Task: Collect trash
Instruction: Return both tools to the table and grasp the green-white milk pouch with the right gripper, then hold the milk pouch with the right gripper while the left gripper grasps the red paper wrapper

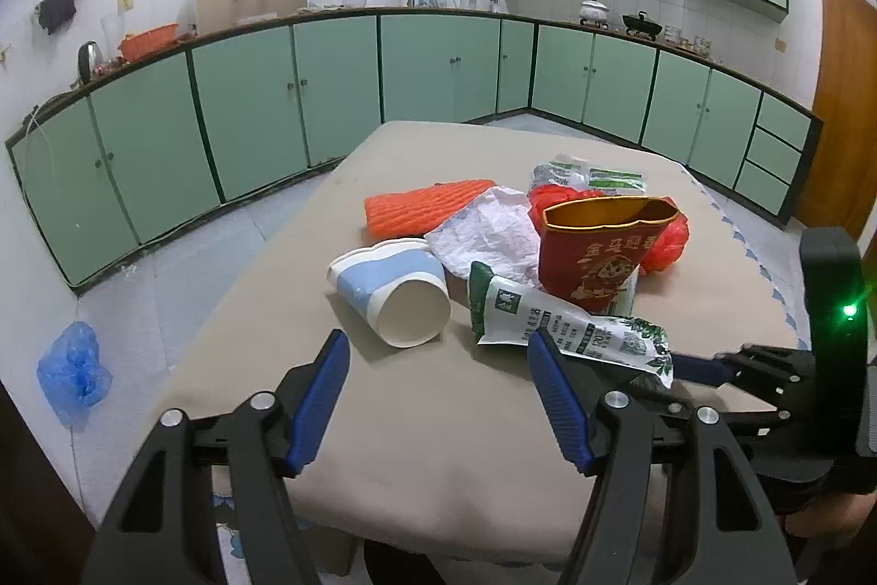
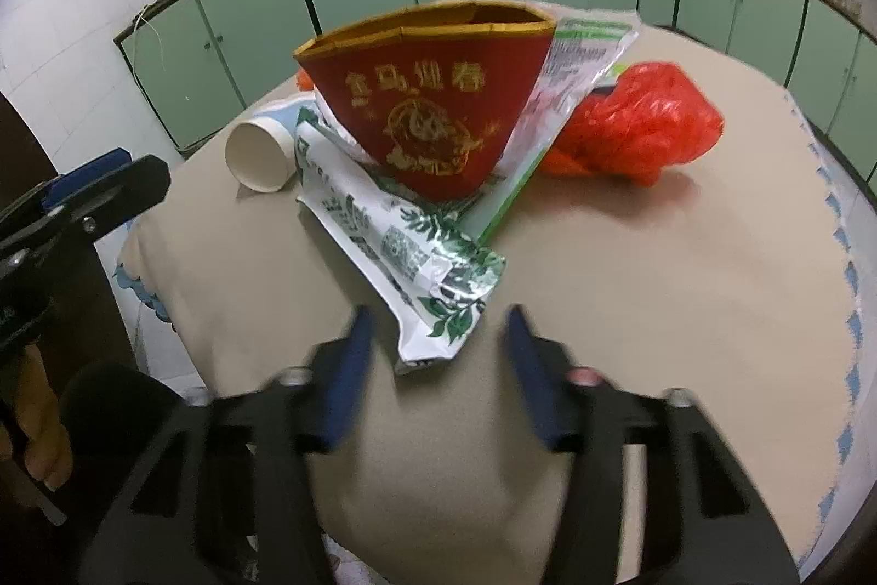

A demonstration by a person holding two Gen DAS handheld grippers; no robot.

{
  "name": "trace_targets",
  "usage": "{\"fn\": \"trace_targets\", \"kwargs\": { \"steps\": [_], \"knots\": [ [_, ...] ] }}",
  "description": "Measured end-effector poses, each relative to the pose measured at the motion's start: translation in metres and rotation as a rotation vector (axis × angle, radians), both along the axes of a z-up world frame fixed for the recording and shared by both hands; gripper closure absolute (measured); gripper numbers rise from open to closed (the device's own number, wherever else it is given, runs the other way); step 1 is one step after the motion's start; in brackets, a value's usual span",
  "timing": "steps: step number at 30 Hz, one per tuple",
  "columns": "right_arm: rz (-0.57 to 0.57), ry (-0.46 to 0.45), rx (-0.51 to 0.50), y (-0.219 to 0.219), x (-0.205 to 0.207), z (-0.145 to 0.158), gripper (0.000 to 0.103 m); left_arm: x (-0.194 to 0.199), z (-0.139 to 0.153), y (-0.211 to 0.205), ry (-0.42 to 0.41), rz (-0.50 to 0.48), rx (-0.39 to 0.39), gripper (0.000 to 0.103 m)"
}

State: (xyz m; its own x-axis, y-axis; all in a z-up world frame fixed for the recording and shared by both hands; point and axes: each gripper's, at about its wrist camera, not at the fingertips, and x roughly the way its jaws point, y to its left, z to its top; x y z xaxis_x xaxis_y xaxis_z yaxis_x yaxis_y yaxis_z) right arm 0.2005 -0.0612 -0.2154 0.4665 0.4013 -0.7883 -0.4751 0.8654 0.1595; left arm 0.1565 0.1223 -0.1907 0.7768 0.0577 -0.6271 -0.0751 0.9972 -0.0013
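Right claw (image 2: 436, 338) straddles the green-white wrapper's (image 2: 408, 250) near end, untouched.

Red bag (image 2: 433, 113) reads 金马迎春 (gold print); wrapper (image 1: 570, 327) text illegible.

Open left tool (image 1: 438, 349) hovers before paper cup (image 1: 392, 291) and green-white wrapper (image 1: 570, 322) on table (image 1: 438, 448).

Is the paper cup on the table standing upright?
No, the paper cup lies on its side on the table, its white base turned toward the camera.
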Motion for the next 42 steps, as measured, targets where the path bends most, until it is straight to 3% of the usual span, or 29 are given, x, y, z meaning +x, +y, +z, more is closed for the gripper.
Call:
{"fn": "trace_targets", "kwargs": {
  "steps": [4,13,28,42],
  "knots": [
    [-0.008,0.001,0.017,-0.006,-0.002,0.002,0.086,0.0,0.0,0.001,0.0,0.0,-0.005,0.037],
    [-0.041,-0.016,0.04,-0.033,-0.011,0.012,0.086,-0.005,0.01,-0.01,-0.017,-0.016,-0.004,0.037],
    [-0.206,-0.047,0.053,-0.118,-0.025,0.036,0.086,0.006,0.018,-0.044,-0.031,-0.087,-0.009,0.037],
    [-0.283,-0.056,0.074,-0.151,-0.013,0.04,0.086,0.029,0.017,-0.077,-0.035,-0.147,0.002,0.037]
  ]
}}
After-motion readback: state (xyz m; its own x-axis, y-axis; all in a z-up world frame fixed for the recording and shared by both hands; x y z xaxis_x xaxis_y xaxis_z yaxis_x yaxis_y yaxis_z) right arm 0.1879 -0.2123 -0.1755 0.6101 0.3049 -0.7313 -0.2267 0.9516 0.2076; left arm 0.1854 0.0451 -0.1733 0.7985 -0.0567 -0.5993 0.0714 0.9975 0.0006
